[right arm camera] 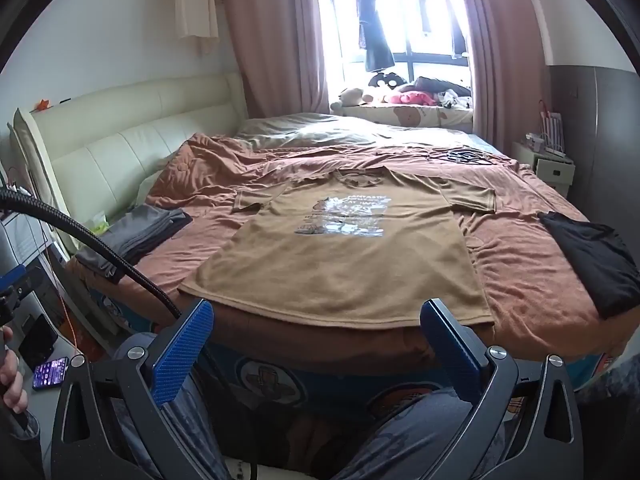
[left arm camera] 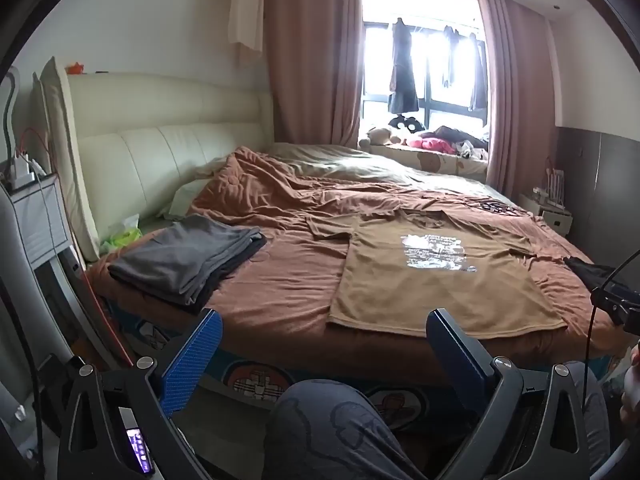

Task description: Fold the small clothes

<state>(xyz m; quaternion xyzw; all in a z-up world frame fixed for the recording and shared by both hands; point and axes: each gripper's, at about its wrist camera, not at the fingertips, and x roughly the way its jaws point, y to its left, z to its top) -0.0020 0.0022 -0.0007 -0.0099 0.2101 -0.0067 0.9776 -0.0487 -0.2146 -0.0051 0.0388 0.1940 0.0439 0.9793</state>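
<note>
- Right now the tan T-shirt [right arm camera: 340,256] lies flat, print side up, on the rust-brown bedspread [right arm camera: 532,280]; hem at the near bed edge, collar at the far end twd the window, so its long axis runs near-to-far.
- Both sleeves are spread out left & right; no fold made yet by the look of it.
- Right gripper [right arm camera: 316,340]: blue fingers wide apart, nothing btwn them, hanging just short of the hem, off the near bed edge.
- Left gripper [left arm camera: 324,344]: also spread wide & empty, set further left; in its view the shirt sits ahead & to the right, w/ the hem's near-left corner closest.
- Key relation: shirt is dead ahead of the right gripper, which looks nearer to the right sleeve & right hem corner; left gripper looks nearer to the left sleeve side.
- Judgement: task is at its start for this shirt; next move prob needs each tool to reach fwd over the hem & pinch an edge.
- Risk: thin fabric on a soft, wrinkled cover, so a finger could grab the bedspread too.
- Other stuff: grey folded stack [left arm camera: 188,260] near left, black garment [right arm camera: 592,256] near right; both well apart from the shirt.
</note>
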